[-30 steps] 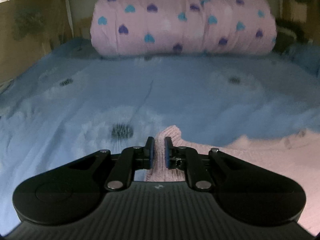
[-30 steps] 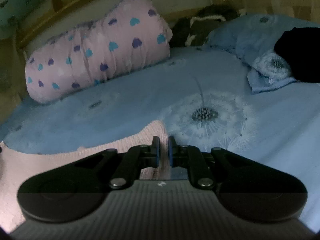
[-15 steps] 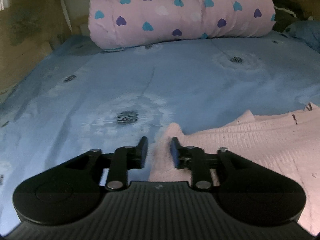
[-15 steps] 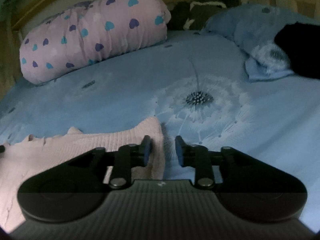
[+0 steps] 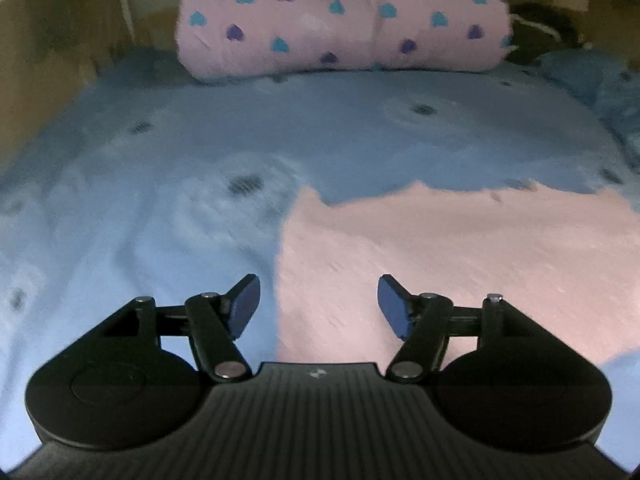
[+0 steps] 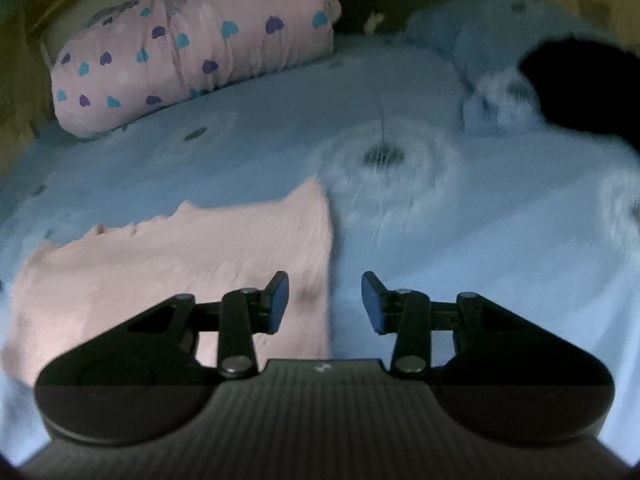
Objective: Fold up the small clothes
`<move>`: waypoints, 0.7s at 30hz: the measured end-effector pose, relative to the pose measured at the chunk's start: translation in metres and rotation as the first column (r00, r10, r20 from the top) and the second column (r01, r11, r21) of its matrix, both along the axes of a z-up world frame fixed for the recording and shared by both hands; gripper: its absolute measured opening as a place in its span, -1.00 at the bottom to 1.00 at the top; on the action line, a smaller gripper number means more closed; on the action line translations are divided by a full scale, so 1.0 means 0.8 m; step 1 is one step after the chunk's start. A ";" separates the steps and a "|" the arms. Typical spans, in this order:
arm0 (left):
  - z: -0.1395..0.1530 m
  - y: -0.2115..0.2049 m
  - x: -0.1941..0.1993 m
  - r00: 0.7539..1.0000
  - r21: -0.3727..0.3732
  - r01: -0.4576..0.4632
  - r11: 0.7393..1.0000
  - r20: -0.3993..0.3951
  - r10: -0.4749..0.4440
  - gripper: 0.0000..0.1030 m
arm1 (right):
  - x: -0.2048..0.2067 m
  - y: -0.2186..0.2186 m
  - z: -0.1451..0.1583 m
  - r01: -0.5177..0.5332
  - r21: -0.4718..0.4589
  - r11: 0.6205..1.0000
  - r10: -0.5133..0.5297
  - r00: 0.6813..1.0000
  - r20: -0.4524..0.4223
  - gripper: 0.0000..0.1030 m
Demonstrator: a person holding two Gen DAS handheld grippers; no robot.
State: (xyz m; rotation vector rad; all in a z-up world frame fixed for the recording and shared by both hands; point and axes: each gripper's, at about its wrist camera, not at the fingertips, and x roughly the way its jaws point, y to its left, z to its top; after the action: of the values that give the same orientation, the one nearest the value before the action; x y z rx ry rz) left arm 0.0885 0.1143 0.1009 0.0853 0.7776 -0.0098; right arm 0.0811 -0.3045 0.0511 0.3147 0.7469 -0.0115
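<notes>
Left wrist view: the left claw (image 5: 319, 307) hangs above the left edge of a pink knitted garment (image 5: 460, 256) lying flat on a blue dandelion-print bed (image 5: 168, 200), its jaws opening, nothing pinched between them. Right wrist view: the right claw (image 6: 325, 303) hovers over the garment's right edge (image 6: 176, 256), its jaws likewise opening and empty. A pink heart-patterned rolled quilt (image 6: 192, 44) lies at the bed's far end.

Bare sheet (image 5: 360, 128) ahead; rolled quilt (image 5: 340, 20) blocks far end.
</notes>
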 end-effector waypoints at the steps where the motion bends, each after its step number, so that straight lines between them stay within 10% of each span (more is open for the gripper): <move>1: -0.004 -0.004 -0.010 1.000 -0.020 0.011 1.000 -0.008 -0.011 0.37 | -0.008 0.004 0.000 -0.008 0.027 1.000 0.008 1.000 -0.003 -0.18; 21: -0.066 0.006 -0.015 0.995 -0.072 -0.043 0.996 -0.096 0.036 0.43 | -0.040 0.051 -0.055 -0.017 -0.021 1.000 0.018 0.998 0.068 -0.16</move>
State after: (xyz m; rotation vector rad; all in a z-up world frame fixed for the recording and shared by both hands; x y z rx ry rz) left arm 0.0764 0.1189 0.0483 -0.0009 0.8723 -0.0049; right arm 0.0495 -0.2641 0.0073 0.2882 0.6818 0.0084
